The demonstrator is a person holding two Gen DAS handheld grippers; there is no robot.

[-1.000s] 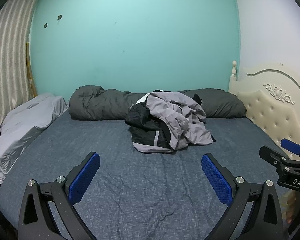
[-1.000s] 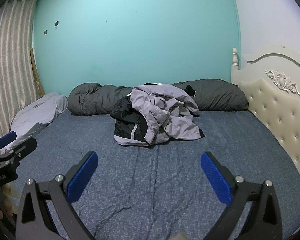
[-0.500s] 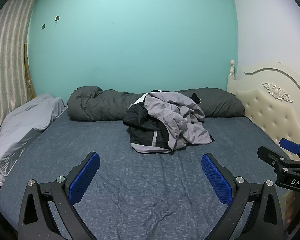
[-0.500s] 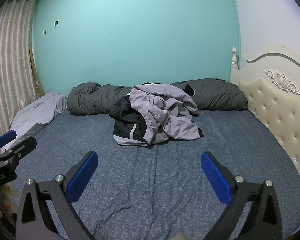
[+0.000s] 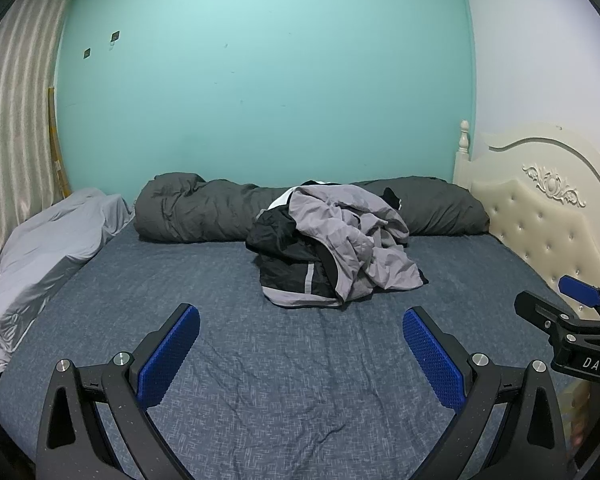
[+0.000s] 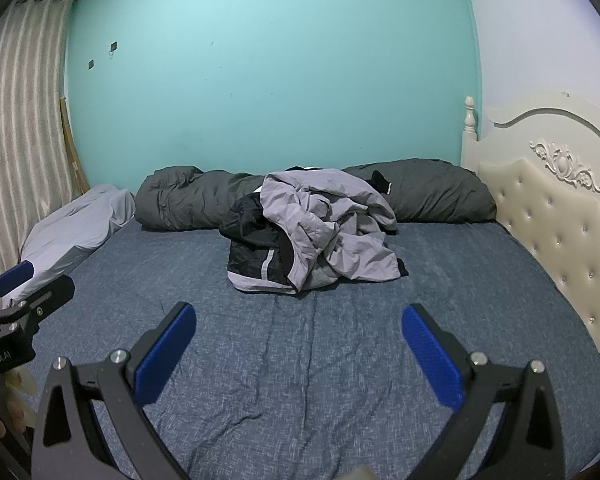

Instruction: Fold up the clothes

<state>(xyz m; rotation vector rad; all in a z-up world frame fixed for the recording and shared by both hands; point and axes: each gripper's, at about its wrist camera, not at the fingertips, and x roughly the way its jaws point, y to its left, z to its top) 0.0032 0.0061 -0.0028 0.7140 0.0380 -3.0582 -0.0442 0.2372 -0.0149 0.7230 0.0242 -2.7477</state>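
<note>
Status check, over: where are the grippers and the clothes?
Left gripper open, empty. Right gripper open, empty. Clothes pile crumpled mid-bed, against rolled duvet. Bedsheet between is bare.

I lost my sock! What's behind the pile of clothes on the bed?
A long dark rolled blanket lies behind the pile of clothes. Its middle is hidden, so a sock there cannot be seen.

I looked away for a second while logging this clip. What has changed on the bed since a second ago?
Almost nothing. The left tool and the right tool are open and empty as before, hovering over the blue bedsheet; the views shift only slightly. The crumpled grey and black jacket lies untouched in front of the rolled dark quilt.
</note>
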